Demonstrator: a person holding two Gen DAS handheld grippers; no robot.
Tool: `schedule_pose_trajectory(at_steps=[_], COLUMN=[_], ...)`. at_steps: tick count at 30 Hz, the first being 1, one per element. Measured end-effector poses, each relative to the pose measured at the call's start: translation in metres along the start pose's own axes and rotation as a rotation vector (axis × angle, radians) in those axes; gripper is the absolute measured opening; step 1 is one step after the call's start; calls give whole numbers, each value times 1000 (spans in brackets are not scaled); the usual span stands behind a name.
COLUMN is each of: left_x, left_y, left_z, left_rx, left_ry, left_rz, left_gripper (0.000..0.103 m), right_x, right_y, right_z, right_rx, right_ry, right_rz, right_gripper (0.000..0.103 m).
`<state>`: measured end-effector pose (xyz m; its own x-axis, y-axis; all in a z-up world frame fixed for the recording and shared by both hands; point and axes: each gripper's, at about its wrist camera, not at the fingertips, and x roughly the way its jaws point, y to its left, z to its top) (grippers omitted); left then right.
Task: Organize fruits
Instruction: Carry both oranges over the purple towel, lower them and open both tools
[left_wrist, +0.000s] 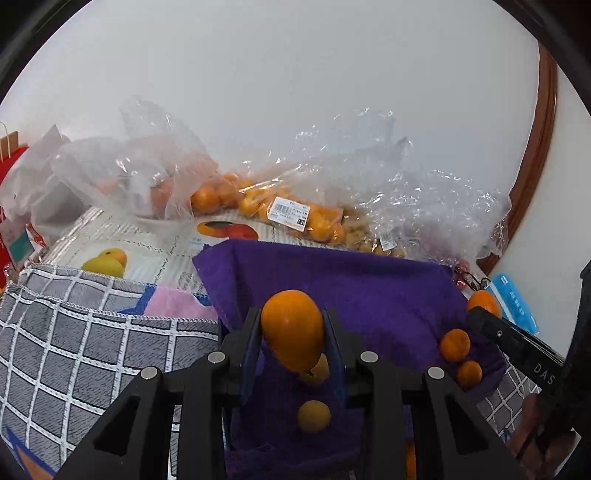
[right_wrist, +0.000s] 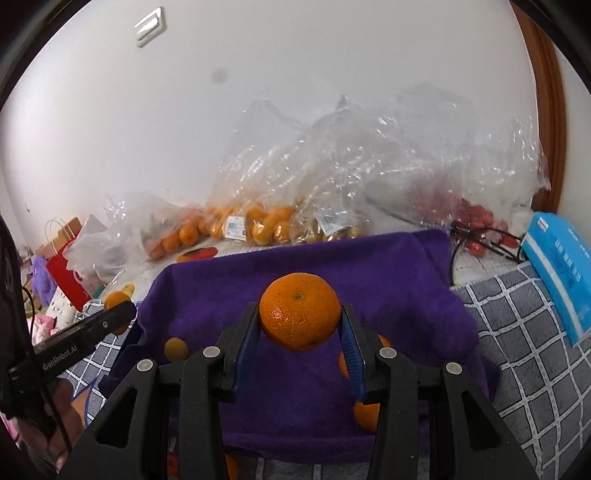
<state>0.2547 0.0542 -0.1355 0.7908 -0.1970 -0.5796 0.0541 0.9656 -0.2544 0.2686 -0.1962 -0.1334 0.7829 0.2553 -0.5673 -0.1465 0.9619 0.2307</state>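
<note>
- Fruit held, two pieces: left gripper (left_wrist: 292, 338) clamps an elongated orange fruit (left_wrist: 291, 330); right gripper (right_wrist: 300, 332) clamps a round mandarin (right_wrist: 300, 316), both above the purple towel (left_wrist: 369, 291).
- Loose on the towel, left view: two yellowish fruits (left_wrist: 314, 416) and two small mandarins (left_wrist: 454, 345).
- Behind: several plastic bags (left_wrist: 295, 214) of fruit.
- Checked grey cloth (left_wrist: 74, 343) beside the towel.
</note>
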Motion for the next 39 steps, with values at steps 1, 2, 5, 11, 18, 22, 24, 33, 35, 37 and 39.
schedule_pose_trajectory(at_steps=[1, 2, 5, 11, 18, 22, 24, 33, 35, 37, 39], left_x=[0, 0, -1, 3, 12, 12, 14, 21, 23, 25, 26], left_y=[1, 2, 3, 6, 9, 10, 10, 4, 1, -1, -2], left_z=[0, -1, -2, -3, -5, -5, -5, -10, -11, -12, -13], left_rx=[-9, -19, -21, -45, -57, -57, -57, -31, -25, -17, -10], left_ry=[3, 2, -14, -9, 15, 15, 24, 66, 81, 95, 100], left_rz=[-13, -25, -28, -33, -20, -11, -8, -32, -39, -51, -55], left_gripper=[31, 31, 31, 31, 31, 31, 31, 31, 31, 31, 31], right_x=[0, 1, 5, 13, 19, 25, 26, 34, 37, 39, 40], right_y=[-1, -3, -6, 1, 4, 8, 11, 18, 18, 18, 17], right_z=[-1, -2, -4, -9, -14, -18, -19, -25, -26, -26, -26], right_rx=[2, 6, 13, -16, -34, -55, -69, -131, -139, -138, -131], right_ry=[0, 3, 16, 36, 57, 82, 85, 125, 137, 146, 151], right_rz=[-6, -3, 6, 5, 13, 11, 8, -17, -26, -28, -29], right_gripper=[42, 42, 42, 42, 42, 42, 42, 43, 43, 43, 43])
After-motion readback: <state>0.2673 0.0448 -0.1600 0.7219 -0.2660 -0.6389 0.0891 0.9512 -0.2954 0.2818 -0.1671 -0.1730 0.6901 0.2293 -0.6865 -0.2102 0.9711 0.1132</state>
